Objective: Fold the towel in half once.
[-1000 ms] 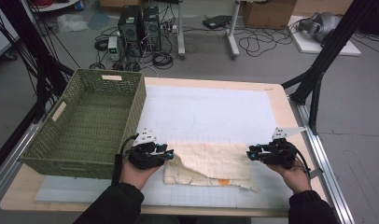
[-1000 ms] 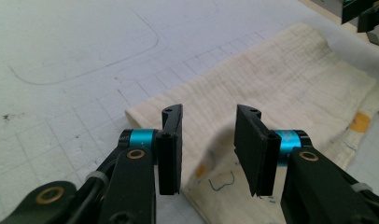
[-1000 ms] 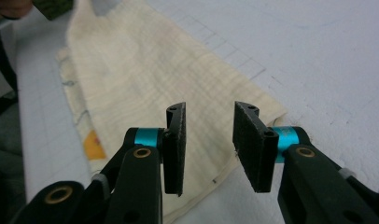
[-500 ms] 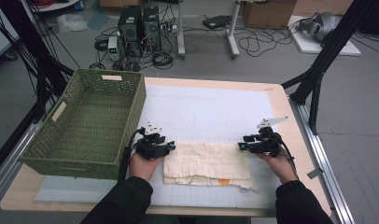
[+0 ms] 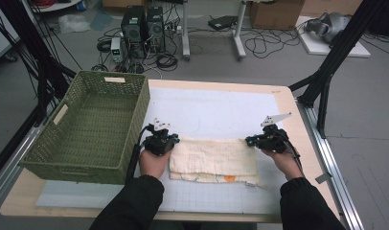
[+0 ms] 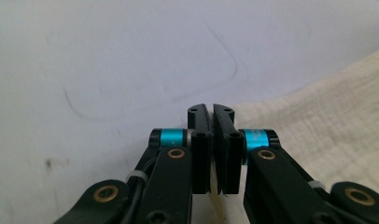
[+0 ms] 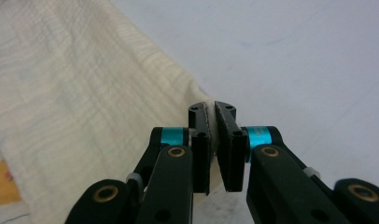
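A cream cloth [image 5: 214,158] lies folded into a flat rectangle on the white mat, with an orange mark near its front edge. My left gripper [image 5: 176,140] is at the cloth's far left corner. Its jaws have just been closing, and in the left gripper view that gripper [image 6: 211,112] stands shut with the cloth [image 6: 318,126] edge pinched between the pads. My right gripper [image 5: 248,142] is at the far right corner. Its jaws have just been closing too, and in the right gripper view that gripper [image 7: 211,109] is shut on a fold of the cloth [image 7: 85,102].
A green woven basket [image 5: 137,120] stands empty at the left, close beside my left hand. The white mat [image 5: 207,110] stretches bare beyond the cloth. Black frame legs [image 5: 326,81] rise at the table's right edge.
Both hands have moved away from the person along the table. The cloth, rumpled a second ago, now lies as a neat rectangle with a gripper at each far corner.
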`<state>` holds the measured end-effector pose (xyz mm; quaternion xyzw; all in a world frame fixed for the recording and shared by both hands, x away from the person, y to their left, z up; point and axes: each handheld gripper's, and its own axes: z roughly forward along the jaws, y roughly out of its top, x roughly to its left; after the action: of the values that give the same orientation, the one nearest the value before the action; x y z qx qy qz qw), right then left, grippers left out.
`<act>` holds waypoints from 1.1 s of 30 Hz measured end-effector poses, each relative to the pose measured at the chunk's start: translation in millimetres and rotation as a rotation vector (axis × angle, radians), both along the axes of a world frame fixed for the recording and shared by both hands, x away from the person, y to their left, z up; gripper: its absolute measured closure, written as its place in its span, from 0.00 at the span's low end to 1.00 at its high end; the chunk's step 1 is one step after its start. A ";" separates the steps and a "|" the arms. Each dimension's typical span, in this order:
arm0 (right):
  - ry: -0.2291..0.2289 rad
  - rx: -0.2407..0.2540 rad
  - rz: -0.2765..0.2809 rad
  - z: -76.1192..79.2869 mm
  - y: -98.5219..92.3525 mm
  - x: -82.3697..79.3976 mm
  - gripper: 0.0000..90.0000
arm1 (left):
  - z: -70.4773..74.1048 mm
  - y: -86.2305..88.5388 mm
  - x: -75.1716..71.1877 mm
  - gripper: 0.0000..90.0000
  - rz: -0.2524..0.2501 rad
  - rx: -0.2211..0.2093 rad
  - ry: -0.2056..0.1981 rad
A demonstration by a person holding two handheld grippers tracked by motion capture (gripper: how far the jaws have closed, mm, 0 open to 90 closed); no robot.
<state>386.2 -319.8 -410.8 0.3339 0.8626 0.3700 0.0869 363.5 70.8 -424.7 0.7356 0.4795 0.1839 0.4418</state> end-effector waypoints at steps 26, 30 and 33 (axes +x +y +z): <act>-0.010 0.054 0.002 -6.2 -13.1 -42.2 0.72 | -1.9 7.7 -31.8 0.75 -0.140 0.039 -0.005; 0.009 0.032 0.018 -15.5 -10.2 -49.0 0.76 | -8.7 9.4 -35.1 0.75 -0.168 0.077 0.038; 0.023 0.010 0.016 -21.7 -10.0 -49.7 0.76 | -13.1 10.4 -35.3 0.75 -0.186 0.097 0.069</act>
<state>336.5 -329.8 -432.5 0.3315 0.8644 0.3710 0.0723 328.2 81.1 -437.7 0.8033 0.4147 0.1396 0.4040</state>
